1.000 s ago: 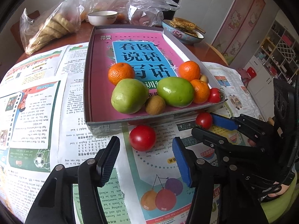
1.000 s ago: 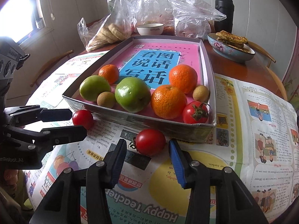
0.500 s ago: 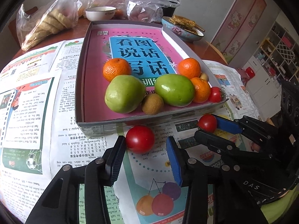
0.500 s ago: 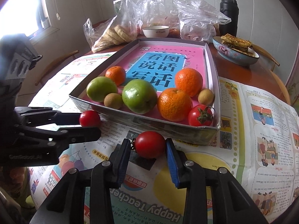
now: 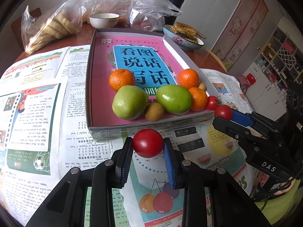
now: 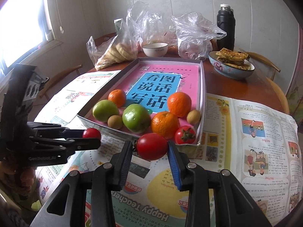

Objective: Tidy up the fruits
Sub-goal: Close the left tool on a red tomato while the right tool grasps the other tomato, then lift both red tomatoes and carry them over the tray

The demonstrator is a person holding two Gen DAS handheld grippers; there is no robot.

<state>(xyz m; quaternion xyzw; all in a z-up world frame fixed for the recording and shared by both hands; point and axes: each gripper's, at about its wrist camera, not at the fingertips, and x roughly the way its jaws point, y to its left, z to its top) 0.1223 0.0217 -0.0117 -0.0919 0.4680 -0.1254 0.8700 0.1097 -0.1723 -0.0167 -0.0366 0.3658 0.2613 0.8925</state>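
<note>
A shallow grey box (image 5: 89, 87) with a pink book cover inside holds two green fruits (image 5: 129, 102), several oranges (image 5: 121, 78), kiwis (image 5: 154, 112) and a small tomato (image 5: 211, 103). My left gripper (image 5: 148, 147) is shut on a red tomato (image 5: 147, 142), lifted just in front of the box's near wall. My right gripper (image 6: 150, 150) is shut on another red tomato (image 6: 151, 146) at the box's near right corner (image 6: 200, 136). Each gripper shows in the other's view with its tomato: the right one (image 5: 223, 112), the left one (image 6: 91, 133).
Newspapers (image 5: 37, 113) cover the round wooden table. Behind the box stand a white bowl (image 5: 104, 19), plastic bags of bread (image 5: 51, 28), a black thermos (image 6: 225, 26) and a blue bowl of flatbread (image 6: 233, 64). Wooden chairs (image 6: 265, 62) ring the table.
Both grippers closed from open onto the tomatoes that lay between their fingers. Both tomatoes are now raised off the newspaper, nearer the box's front wall.
</note>
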